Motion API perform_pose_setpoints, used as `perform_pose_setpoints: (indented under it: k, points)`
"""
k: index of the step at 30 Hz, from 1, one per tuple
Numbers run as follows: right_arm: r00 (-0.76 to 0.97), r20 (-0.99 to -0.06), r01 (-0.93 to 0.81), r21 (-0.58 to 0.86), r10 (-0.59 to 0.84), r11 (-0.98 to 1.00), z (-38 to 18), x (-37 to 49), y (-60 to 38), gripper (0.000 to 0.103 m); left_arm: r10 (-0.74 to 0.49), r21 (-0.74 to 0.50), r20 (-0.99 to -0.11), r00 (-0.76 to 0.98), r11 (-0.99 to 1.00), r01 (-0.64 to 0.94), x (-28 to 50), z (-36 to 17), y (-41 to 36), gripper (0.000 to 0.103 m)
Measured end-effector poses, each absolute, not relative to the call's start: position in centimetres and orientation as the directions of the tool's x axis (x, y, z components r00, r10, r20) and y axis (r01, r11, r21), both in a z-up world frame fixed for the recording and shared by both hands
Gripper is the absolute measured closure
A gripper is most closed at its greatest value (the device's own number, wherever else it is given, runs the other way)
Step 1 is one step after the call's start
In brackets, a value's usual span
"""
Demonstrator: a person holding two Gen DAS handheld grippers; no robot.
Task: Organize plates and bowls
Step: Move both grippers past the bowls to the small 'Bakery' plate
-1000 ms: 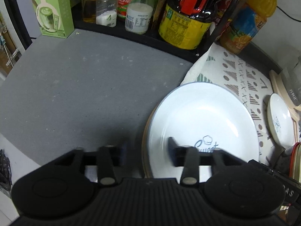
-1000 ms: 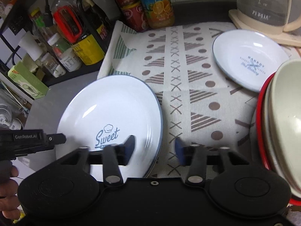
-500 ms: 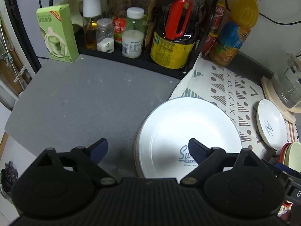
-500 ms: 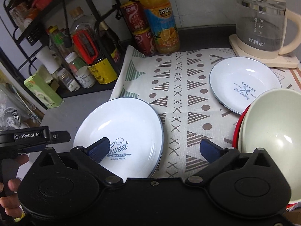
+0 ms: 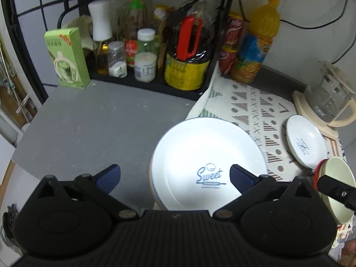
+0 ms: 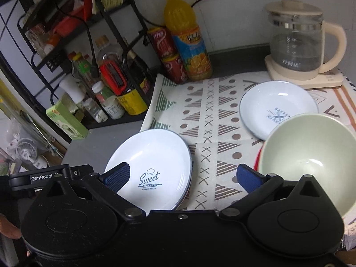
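Note:
A stack of large white "Sweet Bakery" plates [image 5: 207, 155] [image 6: 151, 162] sits at the edge of the patterned cloth [image 6: 211, 122]. A small white "Bakery" plate [image 5: 304, 142] [image 6: 276, 106] lies to its right on the cloth. A pale green bowl [image 6: 309, 155] [image 5: 338, 187] rests nested in a red-rimmed bowl at the front right. My left gripper [image 5: 175, 175] is open and empty, raised above the near edge of the large plates. My right gripper [image 6: 182, 175] is open and empty, raised between the large plates and the green bowl.
A black rack of bottles and jars [image 5: 155, 55] [image 6: 106, 73] stands at the back left beside a green carton [image 5: 66, 57]. An orange juice bottle [image 6: 187, 37], red cans [image 6: 166, 53] and a glass kettle [image 6: 300, 44] line the back. The grey counter [image 5: 89, 133] extends left.
Both grippers opened from nearly shut to wide open. Both have lifted up and back from the large plates, which stay on the stack.

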State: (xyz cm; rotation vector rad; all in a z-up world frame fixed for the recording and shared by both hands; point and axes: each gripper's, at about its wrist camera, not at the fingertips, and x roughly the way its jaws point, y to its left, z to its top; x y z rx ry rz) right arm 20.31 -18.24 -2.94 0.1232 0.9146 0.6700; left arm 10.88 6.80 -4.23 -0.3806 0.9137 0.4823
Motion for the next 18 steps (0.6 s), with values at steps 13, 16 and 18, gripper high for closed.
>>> perform_pose_setpoints:
  k: [13, 16, 18]
  points:
    - [0.513, -0.642, -0.413, 0.398, 0.57, 0.819, -0.6, 19.4, -25.8, 0.0, 0.217, -0.071, -0.824, 0.523, 0.877, -0.475, 11.2, -0.7, 1.9, 0.0]
    - [0.535, -0.633, -0.396, 0.398, 0.56, 0.828, -0.4, 19.0, -27.4, 0.0, 0.203, -0.065, -0.837, 0.508, 0.885, -0.461, 11.3, 0.0, 0.3, 0.0]
    - [0.546, -0.629, -0.381, 0.401, 0.553, 0.833, -0.3, 18.8, -28.5, 0.0, 0.194, -0.074, -0.833, 0.517, 0.889, -0.453, 11.3, 0.6, -0.8, 0.0]
